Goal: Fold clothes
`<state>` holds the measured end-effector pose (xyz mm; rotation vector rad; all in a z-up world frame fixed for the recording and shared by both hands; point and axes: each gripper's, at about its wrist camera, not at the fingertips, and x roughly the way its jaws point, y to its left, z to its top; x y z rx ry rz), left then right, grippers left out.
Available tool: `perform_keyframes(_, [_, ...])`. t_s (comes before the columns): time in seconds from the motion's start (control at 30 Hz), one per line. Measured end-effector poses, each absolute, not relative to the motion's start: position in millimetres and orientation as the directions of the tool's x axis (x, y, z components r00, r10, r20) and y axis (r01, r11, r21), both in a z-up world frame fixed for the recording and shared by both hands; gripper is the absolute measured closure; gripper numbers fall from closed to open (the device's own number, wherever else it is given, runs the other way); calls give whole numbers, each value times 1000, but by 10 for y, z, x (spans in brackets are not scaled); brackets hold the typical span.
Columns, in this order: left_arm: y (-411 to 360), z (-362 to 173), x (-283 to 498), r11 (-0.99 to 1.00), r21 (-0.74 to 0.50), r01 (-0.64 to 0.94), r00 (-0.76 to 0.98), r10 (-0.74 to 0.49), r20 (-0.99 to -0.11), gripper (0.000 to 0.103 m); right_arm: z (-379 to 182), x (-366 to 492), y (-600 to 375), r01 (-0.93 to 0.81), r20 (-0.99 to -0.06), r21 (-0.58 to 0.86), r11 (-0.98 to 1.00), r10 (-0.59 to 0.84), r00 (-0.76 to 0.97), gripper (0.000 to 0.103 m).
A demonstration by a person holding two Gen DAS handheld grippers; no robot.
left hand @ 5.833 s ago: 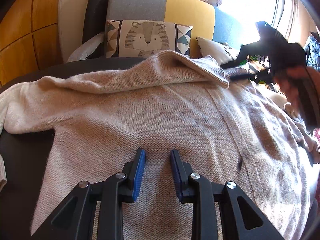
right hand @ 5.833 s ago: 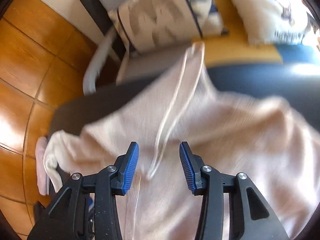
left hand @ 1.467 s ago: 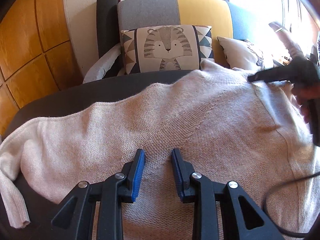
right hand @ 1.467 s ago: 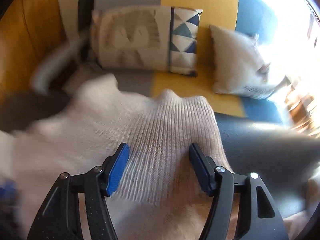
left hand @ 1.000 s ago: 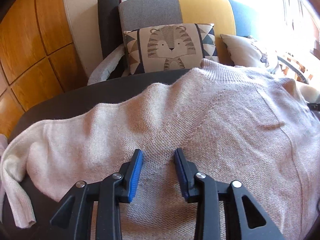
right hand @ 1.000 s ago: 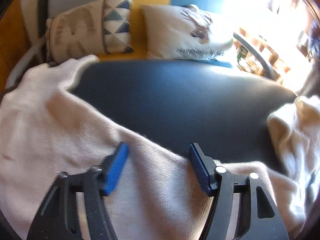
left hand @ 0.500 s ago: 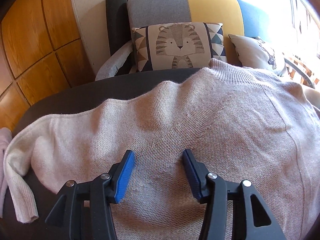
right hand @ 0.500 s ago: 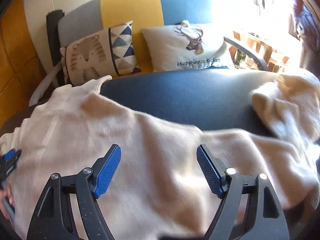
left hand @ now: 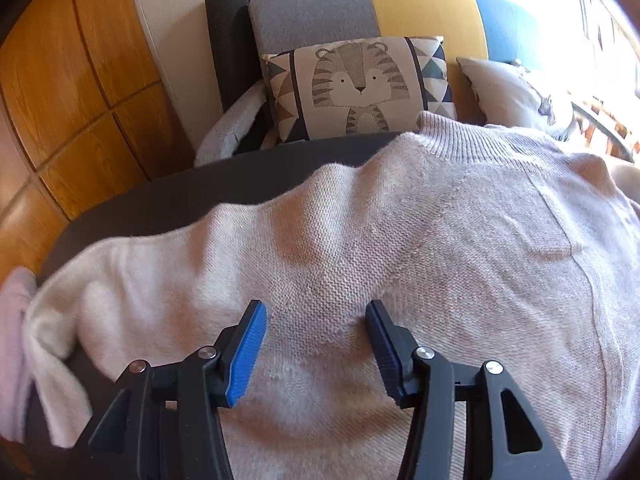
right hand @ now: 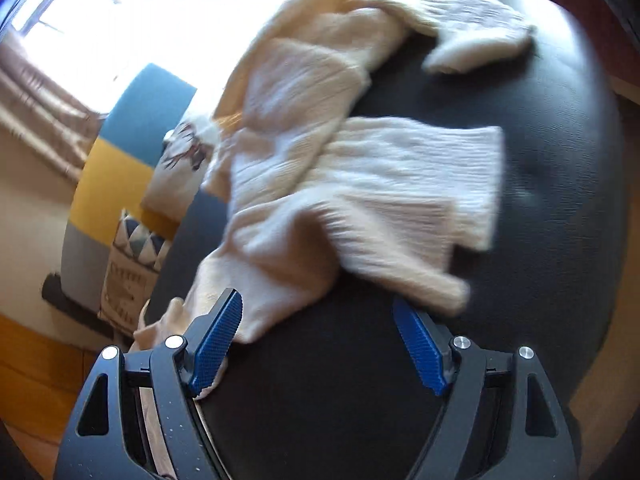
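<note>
Dark padded surface (left hand: 168,200) before a patchwork sofa (left hand: 320,8) carries the beige sweater (left hand: 420,240), spread flat and unfolded, collar toward the sofa, long axis sleeve to sleeve. Left gripper (left hand: 316,344) hovers open over its body; right gripper (right hand: 320,340) gapes, empty, near the crumpled right sleeve (right hand: 360,184): folding seems barely begun

I count one beige sweater (left hand: 400,240) mid-frame, two cushions at top, tiger (left hand: 360,88) and pale (left hand: 508,92), one pink cloth (left hand: 14,352) at lower left, and perhaps a second cream knit (right hand: 340,184), though blurred.
</note>
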<state>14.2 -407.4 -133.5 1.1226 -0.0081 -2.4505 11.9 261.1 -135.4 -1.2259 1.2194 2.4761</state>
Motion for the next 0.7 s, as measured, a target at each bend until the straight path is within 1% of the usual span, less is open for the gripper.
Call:
perform_keyframes(0.07, [-3947,-1261,248,-921,100,376,-622,-331,-710,50,-1428,121,2712,-431,-683,660,-616,-251,-686,22])
perform_keyframes(0.13, [-3795,-1270,310,-937,62,345,-642,-283,-713,50,-1516,93,2797,-437,-647,713,-548,-275,-711,22])
perform_keyframes(0.2, [-3625,-1359,327,-948,79,308,-632,-266,-728,50,-1619,34,2865,-445,-606,768,-461,-296,-738,22])
perform_keyframes(0.27, [-3496,-1472,319,-955,122,270,-614,-268,-742,50,-1700,-64,2894,-429,-543,827,-362,-319,-777,23])
perform_keyframes(0.3, [-3465,-1472,336,-953,139,269,-619,-281,-733,50,-1722,-89,2919,-425,-518,847,-319,-315,-795,23])
perform_keyframes(0.37, [-3457,-1487,320,-953,146,267,-613,-284,-737,50,-1800,-153,2978,-407,-456,889,-208,-324,-829,33])
perform_keyframes(0.4, [-3474,-1489,319,-954,135,266,-615,-276,-739,50,-1842,-176,3002,-417,-451,892,-175,-319,-833,63])
perform_keyframes(0.43, [-3503,-1488,321,-957,117,266,-616,-262,-743,50,-1865,-199,3022,-437,-472,882,-177,-321,-821,96])
perform_keyframes(0.5, [-3573,-1489,327,-961,67,267,-621,-225,-751,49,-1835,-241,2969,-448,-500,865,-225,-349,-792,95])
perform_keyframes(0.57, [-3641,-1498,337,-962,23,272,-627,-195,-755,47,-1673,-224,2880,-418,-512,856,-305,-381,-770,95])
perform_keyframes(0.63, [-3677,-1511,347,-961,-5,276,-630,-177,-756,46,-1456,-238,2785,-354,-497,856,-377,-410,-765,95])
perform_keyframes(0.7, [-3655,-1519,356,-961,6,276,-629,-186,-755,45,-1184,-285,2771,-293,-489,840,-457,-400,-776,95])
